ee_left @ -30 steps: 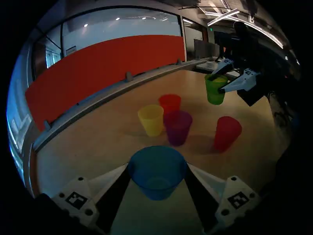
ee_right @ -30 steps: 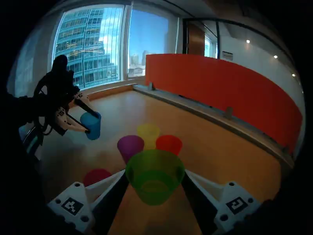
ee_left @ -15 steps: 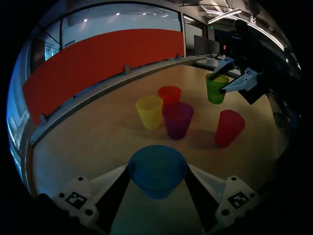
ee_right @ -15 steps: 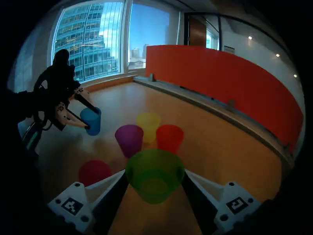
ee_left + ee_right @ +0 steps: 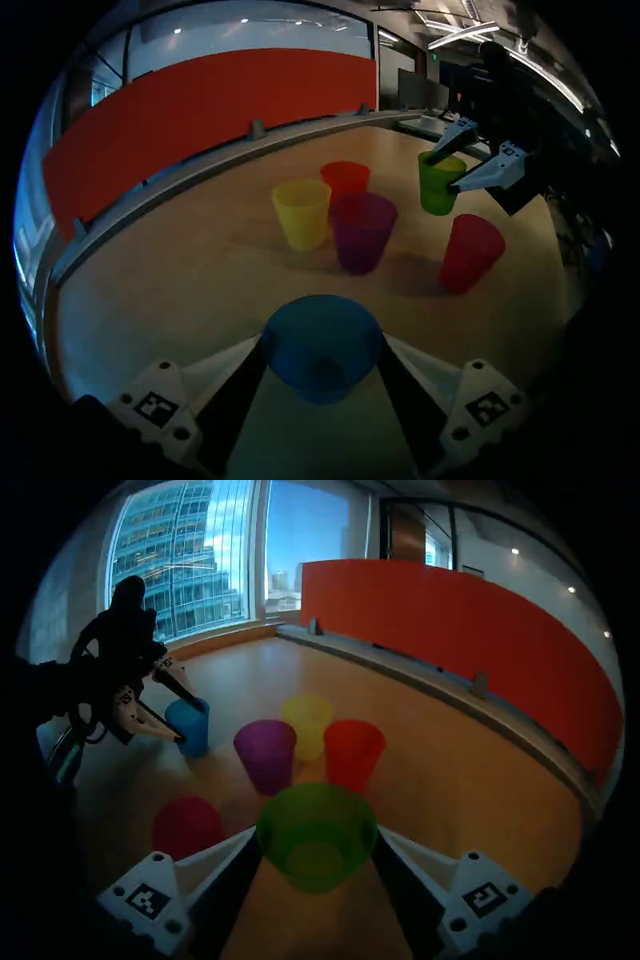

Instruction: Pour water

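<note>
Contents of blue cup (image 5: 320, 348) and green cup (image 5: 317, 836) are unclear.

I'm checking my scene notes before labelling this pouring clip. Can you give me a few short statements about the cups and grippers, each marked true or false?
1. The left gripper has a blue cup between its fingers. True.
2. The right gripper holds the yellow cup. False: it holds a green cup; the yellow one stands on the table.
3. The purple cup lies on its side. False: it stands upright, beside the yellow cup.
4. Four cups stand on the table free of both grippers. True: yellow, purple, the orange cup and the red cup.
</note>
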Action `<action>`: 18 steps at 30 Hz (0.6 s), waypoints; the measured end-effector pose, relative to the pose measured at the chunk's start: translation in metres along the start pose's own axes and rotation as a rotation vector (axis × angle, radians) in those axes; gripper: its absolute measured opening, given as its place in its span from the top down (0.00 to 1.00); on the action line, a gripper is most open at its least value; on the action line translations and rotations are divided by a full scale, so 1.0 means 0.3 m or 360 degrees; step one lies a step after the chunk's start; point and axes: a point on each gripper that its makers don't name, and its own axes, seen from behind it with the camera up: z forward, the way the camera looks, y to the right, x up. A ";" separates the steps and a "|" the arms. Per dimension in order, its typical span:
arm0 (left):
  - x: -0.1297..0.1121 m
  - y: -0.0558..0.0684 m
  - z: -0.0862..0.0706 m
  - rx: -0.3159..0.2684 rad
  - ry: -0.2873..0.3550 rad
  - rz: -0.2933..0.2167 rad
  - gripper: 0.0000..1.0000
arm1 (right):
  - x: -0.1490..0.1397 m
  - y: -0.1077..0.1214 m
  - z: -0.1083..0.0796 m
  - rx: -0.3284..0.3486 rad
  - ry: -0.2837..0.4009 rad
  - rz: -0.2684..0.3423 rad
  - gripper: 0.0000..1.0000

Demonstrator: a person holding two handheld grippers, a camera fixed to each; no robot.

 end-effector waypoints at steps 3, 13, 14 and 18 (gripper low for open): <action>-0.003 0.000 0.000 -0.0003 0.0007 -0.0008 0.11 | -0.007 0.000 0.005 0.0000 -0.0005 0.0003 0.09; -0.027 0.007 -0.007 -0.0012 -0.0004 -0.0009 0.11 | -0.025 0.000 0.012 -0.0005 -0.0015 0.0006 0.09; -0.027 0.008 -0.008 -0.0014 -0.0005 -0.0009 0.11 | -0.027 0.001 0.012 -0.0007 -0.0016 0.0006 0.09; -0.035 0.008 -0.006 -0.0009 -0.0024 0.0002 0.11 | -0.032 0.000 0.016 -0.0010 -0.0017 0.0011 0.09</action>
